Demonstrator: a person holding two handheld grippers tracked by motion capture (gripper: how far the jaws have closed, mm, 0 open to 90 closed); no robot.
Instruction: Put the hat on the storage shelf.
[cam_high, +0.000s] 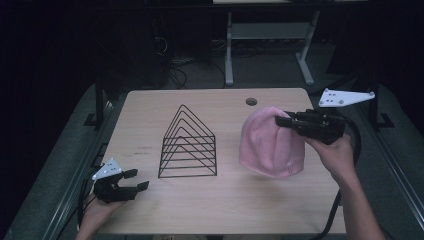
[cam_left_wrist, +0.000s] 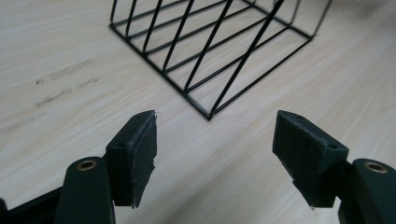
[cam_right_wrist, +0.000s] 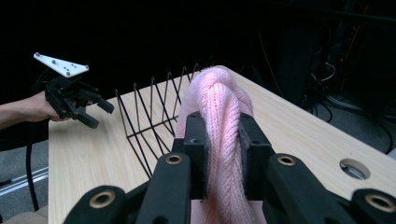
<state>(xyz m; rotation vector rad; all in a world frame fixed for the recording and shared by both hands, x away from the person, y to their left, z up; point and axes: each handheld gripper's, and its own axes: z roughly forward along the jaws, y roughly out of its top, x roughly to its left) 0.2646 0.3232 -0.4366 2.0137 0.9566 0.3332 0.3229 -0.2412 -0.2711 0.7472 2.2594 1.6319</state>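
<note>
Hanging from the right tool (cam_high: 281, 120), a pink knitted hat (cam_high: 270, 145) is lifted at the right side of the counter (cam_high: 225, 210), its lower edge just above or barely at the wood; which, the high view does not settle.

Item 1, pink knitted hat: ribbed knit, soft, gathered into a thick fold where it is gripped. In the right gripper view the fold (cam_right_wrist: 219, 140) rises between the two black jaws, and both pads press against it.

Item 2, right tool (cam_right_wrist: 222, 154): pinching the hat near its top, held level in the person's right hand (cam_high: 336, 152), with a grey three-cornered plate on top.

Item 3, left tool (cam_high: 136, 180): jaws spread wide with nothing between them, resting low at the near left corner of the counter. In the left gripper view its pads (cam_left_wrist: 140, 154) stand well apart over bare wood, pointing toward the rack.

Item 4, black wire rack (cam_high: 188, 145): triangular frames set in a row, standing upright at the middle of the counter, between the two tools and apart from the hat. Its near corner (cam_left_wrist: 209, 114) lies just ahead of the left tool.

Item 5, counter: pale wood, with a round hole (cam_high: 251, 101) near the far edge.
</note>
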